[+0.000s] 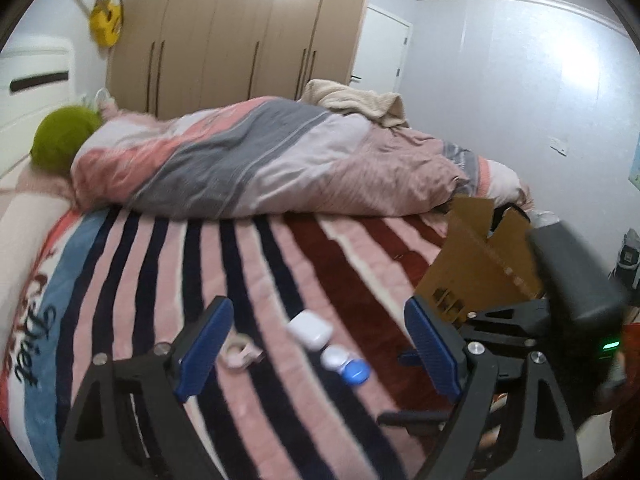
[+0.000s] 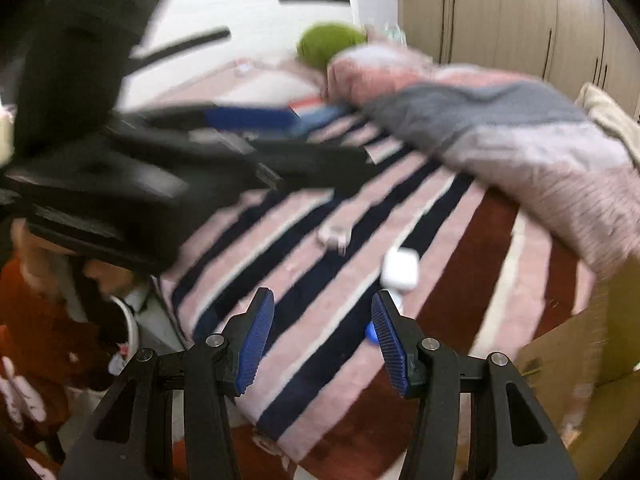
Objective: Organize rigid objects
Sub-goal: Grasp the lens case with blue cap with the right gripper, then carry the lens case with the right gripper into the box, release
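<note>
While both of your grippers hang over the striped blanket [image 1: 248, 272], neither one carries anything. Your left gripper [image 1: 316, 344] has its blue pads spread wide, and the small things lie on the blanket beyond and between them: a white earbud case [image 1: 310, 333], a white-and-blue contact lens case [image 1: 346, 365] just to the near right of it, and a pale roll of tape [image 1: 240, 350] to the left, close to the left pad. Nothing is pressed by either pad. Your right gripper [image 2: 322, 336] has its jaws parted less widely, with only blanket between them; the earbud case [image 2: 400, 268] sits just beyond its right pad, and the blue cap of the lens case [image 2: 371, 334] peeks out behind that pad.

The three items lie loose and close together in the open part of the bed, probably so either gripper can reach them without touching the rumpled duvet [image 1: 256, 160] farther back. A cardboard box [image 1: 480, 264] stands at the right with its flaps up, likely where these things are meant to go. You cannot see inside it from either camera, so whether it already holds anything cannot be told. From how things lie, the sorting of these three has not begun.
</note>
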Motion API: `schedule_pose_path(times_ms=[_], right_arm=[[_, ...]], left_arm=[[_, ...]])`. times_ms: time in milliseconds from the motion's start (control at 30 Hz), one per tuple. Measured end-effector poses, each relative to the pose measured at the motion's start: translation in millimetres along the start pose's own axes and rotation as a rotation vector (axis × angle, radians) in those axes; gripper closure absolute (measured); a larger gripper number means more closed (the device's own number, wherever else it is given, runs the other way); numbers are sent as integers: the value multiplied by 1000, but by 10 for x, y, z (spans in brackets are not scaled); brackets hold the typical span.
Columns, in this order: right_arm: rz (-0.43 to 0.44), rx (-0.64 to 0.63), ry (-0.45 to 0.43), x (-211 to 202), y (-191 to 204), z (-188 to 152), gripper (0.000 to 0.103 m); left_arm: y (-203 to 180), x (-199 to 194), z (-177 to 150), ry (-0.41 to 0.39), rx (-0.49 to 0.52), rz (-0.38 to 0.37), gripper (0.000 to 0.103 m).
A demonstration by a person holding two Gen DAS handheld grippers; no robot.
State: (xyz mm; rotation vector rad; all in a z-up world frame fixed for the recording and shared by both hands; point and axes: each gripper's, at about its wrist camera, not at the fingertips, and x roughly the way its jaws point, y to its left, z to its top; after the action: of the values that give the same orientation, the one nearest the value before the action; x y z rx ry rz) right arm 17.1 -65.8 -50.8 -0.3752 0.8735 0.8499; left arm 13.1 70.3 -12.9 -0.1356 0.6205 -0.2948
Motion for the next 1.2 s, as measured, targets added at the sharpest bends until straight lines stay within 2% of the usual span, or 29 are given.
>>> schedule_pose_path(times_ms=[167,333,367,400,467,600,700,733,767,833,900,967,1000,1200], right_arm=[[-133,19,112,633,-164,-202,56],[-179,92,149,929,-403,-278,56],[-187,88,154,967,-416,-279,59],[-187,83,162,1000,-418,-274,75],[-185,81,155,1024,-421,-277,74],[-152,48,88,783,-279,-223,75],[-106,30,35,545,-134,-152,75],[-93,18,10,427,-79,-121,75],[-79,12,-13,319,-41,-92,75],[-49,4,-63,86,20,-40,75],[-29,-8,-105,-135,50,-21,75],[-27,-8,-134,-298,41,-31,75],[-28,-4,-148,-384,12,-40,75],[-63,42,-212,-842,-337,-238,75]], left_arm=[[263,184,-257,45,-42,-7,17],[406,296,-372,67,-74,-17,17],[418,309,-380,69,-81,-24,17],[420,313,-382,71,-88,-32,17],[397,325,-385,80,-90,-51,17],[265,324,-361,92,-65,-78,17],[149,300,-306,93,-69,-132,19],[97,286,-282,92,-69,-149,24],[48,278,-261,92,-67,-158,35],[-74,269,-200,97,-61,-186,45],[-203,253,-137,90,-60,-224,49],[-390,241,-60,84,-45,-262,64],[-460,237,-24,79,-43,-280,67],[-1066,373,250,87,25,-303,68]])
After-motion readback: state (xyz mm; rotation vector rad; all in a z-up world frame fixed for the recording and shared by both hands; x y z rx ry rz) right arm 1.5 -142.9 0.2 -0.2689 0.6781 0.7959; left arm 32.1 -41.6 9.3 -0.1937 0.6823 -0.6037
